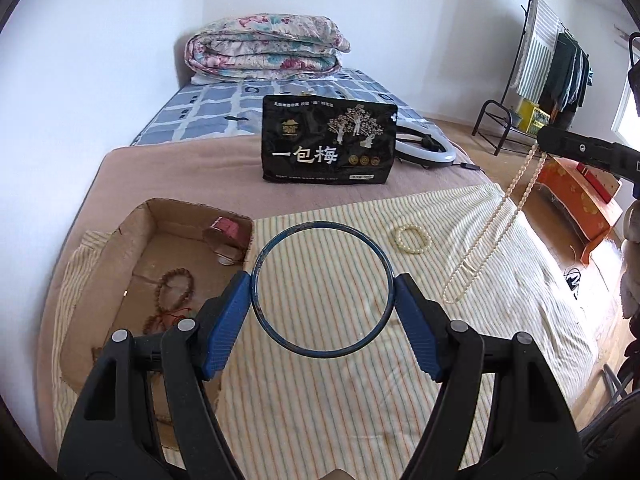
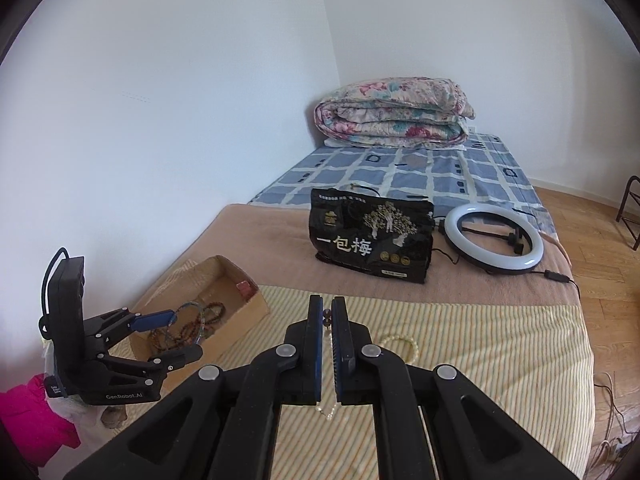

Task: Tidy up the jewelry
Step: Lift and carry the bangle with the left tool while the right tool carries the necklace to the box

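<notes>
The right gripper (image 2: pixel 327 312) is clamped on a pale beaded necklace (image 2: pixel 330 344) that hangs between its blue pads. At nine o'clock the left gripper (image 2: pixel 185 334) grips a thin blue bangle (image 2: pixel 191 312) over the shallow brown cardboard box (image 2: pixel 240 280) on the bed (image 2: pixel 460 344). A cream beaded bracelet (image 2: pixel 402 346) lies at three o'clock.

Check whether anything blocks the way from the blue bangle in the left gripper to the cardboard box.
Nothing visible does. The left gripper holds the blue bangle just right of the cardboard box, whose top is open. Only the striped cloth lies between them. Beaded bracelets already lie inside, leaving bare floor.
</notes>
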`<state>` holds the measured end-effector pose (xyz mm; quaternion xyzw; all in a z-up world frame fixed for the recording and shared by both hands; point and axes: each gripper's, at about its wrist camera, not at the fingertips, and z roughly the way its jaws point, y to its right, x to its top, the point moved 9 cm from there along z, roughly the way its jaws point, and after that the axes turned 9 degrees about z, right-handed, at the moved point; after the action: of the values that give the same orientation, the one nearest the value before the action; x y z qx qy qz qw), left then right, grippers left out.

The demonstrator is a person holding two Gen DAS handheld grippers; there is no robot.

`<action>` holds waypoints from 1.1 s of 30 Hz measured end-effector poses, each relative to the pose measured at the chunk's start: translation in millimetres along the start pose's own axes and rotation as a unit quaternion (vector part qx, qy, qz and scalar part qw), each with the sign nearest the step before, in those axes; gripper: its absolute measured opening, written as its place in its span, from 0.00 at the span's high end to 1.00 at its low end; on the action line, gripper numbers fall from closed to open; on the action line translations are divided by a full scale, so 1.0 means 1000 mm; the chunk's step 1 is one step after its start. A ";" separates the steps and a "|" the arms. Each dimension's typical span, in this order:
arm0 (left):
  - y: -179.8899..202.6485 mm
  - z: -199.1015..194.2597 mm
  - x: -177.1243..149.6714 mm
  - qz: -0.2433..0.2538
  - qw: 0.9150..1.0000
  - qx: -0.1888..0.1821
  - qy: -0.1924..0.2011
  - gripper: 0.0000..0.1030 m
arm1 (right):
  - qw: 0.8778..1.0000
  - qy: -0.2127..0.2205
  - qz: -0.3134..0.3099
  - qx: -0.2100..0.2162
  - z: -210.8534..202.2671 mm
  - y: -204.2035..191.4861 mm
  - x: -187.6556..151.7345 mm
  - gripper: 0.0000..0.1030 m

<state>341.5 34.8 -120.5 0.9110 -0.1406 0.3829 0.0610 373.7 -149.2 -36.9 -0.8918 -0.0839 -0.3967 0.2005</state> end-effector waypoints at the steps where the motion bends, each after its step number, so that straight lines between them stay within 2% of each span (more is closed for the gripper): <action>1: -0.007 -0.004 -0.001 -0.002 1.000 0.005 0.002 0.28 | 1.000 0.001 -0.002 0.006 0.001 -0.008 0.002 0.99; 10: -0.073 -0.025 -0.014 -0.026 0.999 0.048 0.006 0.28 | 0.998 0.012 -0.034 0.053 0.011 -0.079 0.021 0.99; 18: -0.128 -0.035 -0.030 -0.048 0.996 0.078 0.004 0.28 | 0.994 0.007 -0.057 0.091 0.040 -0.138 0.033 0.99; 27: -0.168 -0.034 -0.049 -0.068 0.993 0.091 -0.002 0.28 | 0.990 -0.015 -0.085 0.115 0.083 -0.190 0.028 0.99; 33: -0.180 -0.031 -0.057 -0.068 0.993 0.094 -0.006 0.28 | 0.989 -0.026 -0.090 0.115 0.114 -0.201 0.027 0.99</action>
<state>337.0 225.2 -140.0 0.9225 -0.0426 0.3835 0.0002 407.0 81.4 -27.1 -0.8617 -0.2137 -0.3774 0.2632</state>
